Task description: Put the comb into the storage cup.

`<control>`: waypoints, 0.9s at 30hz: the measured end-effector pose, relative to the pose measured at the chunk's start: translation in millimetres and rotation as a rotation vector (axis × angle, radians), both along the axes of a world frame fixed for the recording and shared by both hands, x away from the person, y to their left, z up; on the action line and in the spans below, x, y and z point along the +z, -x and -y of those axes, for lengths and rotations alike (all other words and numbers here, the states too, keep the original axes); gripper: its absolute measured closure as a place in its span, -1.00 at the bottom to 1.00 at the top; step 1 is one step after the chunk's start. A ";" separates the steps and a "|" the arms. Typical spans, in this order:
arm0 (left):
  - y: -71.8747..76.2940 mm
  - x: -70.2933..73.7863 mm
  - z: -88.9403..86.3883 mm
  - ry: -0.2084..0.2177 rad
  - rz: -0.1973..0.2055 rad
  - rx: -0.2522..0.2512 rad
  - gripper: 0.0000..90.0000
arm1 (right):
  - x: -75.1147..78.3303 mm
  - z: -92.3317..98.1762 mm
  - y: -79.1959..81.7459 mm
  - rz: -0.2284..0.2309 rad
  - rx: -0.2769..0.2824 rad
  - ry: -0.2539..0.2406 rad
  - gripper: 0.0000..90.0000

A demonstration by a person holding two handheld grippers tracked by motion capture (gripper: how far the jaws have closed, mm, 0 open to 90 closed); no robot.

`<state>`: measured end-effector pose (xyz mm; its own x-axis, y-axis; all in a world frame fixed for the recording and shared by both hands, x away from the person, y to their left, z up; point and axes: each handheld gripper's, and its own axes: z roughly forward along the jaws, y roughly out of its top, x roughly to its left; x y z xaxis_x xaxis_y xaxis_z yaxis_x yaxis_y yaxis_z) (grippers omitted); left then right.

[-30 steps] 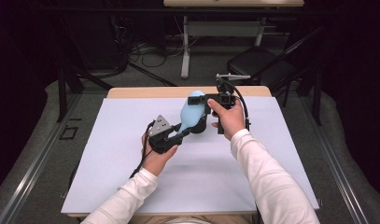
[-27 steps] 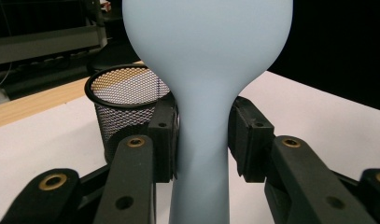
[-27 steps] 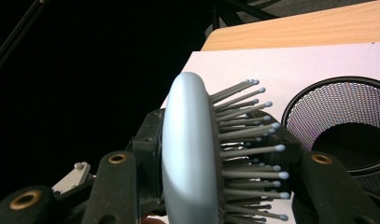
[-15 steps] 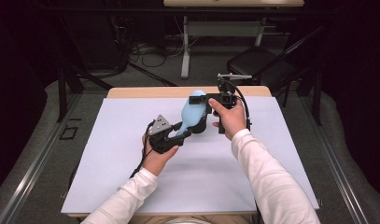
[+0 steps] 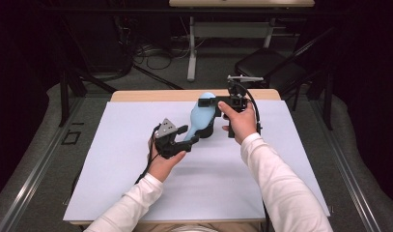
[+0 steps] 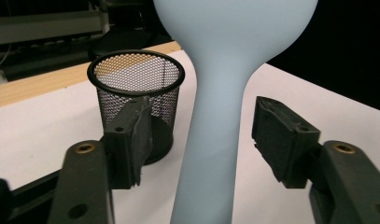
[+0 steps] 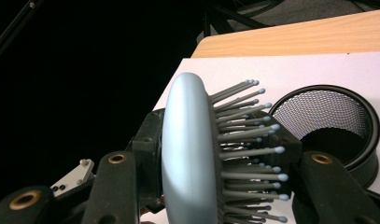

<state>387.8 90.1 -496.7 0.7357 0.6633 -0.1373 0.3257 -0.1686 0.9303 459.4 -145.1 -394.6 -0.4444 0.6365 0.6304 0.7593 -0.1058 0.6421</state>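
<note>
A light blue hairbrush hangs tilted above the white table sheet. My right gripper is shut on its head, one jaw on the smooth back and the other among the grey bristles. My left gripper sits lower, around the handle. Its jaws have just been opening. In the left gripper view both pads stand clear of the handle, with a gap on each side. A black mesh cup stands upright on the sheet just beyond the brush.
The mesh cup is empty and lies close under the brush head. A strip of bare wooden tabletop runs along the far edge of the sheet. Beyond it stand a dark chair and a table leg on the floor.
Both hands and the brush keep their places in the high view. The left gripper's jaws look slightly wider around the handle.
</note>
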 end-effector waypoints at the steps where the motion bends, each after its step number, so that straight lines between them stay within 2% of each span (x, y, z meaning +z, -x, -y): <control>1: -0.2 -0.1 0.2 0.001 0.004 0.000 -0.20 | 0.2 0.6 0.0 0.000 -0.003 0.001 0.12; 14: -1.9 -0.2 -0.1 0.007 0.001 0.037 -0.58 | 0.6 8.8 -1.0 0.005 -0.030 0.009 0.12; 17: -2.4 -0.4 0.0 0.028 -0.004 0.023 -0.64 | 0.7 10.6 -1.3 0.006 -0.037 0.009 0.12; 27: -2.1 -0.9 3.5 0.037 -0.019 0.016 -0.79 | 2.3 16.5 -0.8 0.014 -0.048 0.020 0.12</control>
<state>389.9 86.6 -497.6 0.7224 0.6688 -0.1758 0.3456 -0.1289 0.9295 460.2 -161.7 -392.3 -0.4221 0.6696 0.6112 0.7444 -0.1288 0.6552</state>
